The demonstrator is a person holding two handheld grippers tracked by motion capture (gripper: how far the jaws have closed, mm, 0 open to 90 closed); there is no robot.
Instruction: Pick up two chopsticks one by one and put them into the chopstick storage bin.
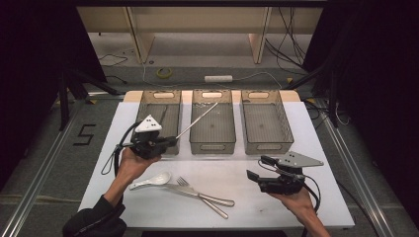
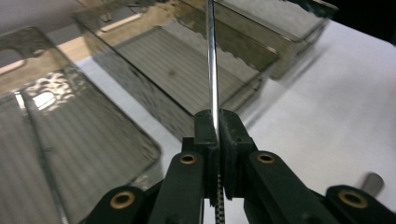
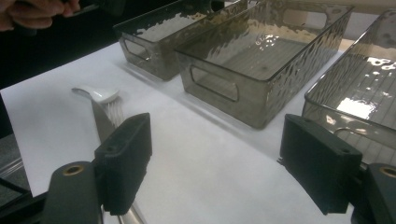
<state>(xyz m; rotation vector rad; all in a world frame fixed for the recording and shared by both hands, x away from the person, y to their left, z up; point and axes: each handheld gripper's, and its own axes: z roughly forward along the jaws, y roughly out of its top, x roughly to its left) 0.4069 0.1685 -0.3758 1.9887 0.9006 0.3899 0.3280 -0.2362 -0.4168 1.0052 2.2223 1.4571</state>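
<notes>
Your left gripper (image 1: 170, 140) has its jaws clamped on one end of a thin metal rod, most likely a chopstick (image 1: 197, 120), whose shaft runs out straight ahead of the jaws and rises over the middle tray (image 1: 212, 144) of three smoky plastic trays set side by side. In the left gripper view the chopstick (image 2: 212, 60) stands pinched between the two black pads, with the middle tray (image 2: 135, 79) ahead of the jaws and the left tray (image 2: 28, 51) off to one side of them. A thin rod seems to lie in the left tray already, though it is hard to be sure. Your right gripper (image 1: 258, 168) hovers with its jaws wide apart, holding nothing, above bare white table (image 1: 276, 207). Out past its near jaw lie a white spoon (image 3: 95, 94), a fork (image 3: 115, 112) and a knife (image 3: 101, 122), crossing one another on the table. This looks like the sorting step, with the chopstick in transit to a tray. The next move calls for lowering the far tip inside the chosen tray's walls, levelling the shaft, and only then parting the jaws so it does not bounce out.
</notes>
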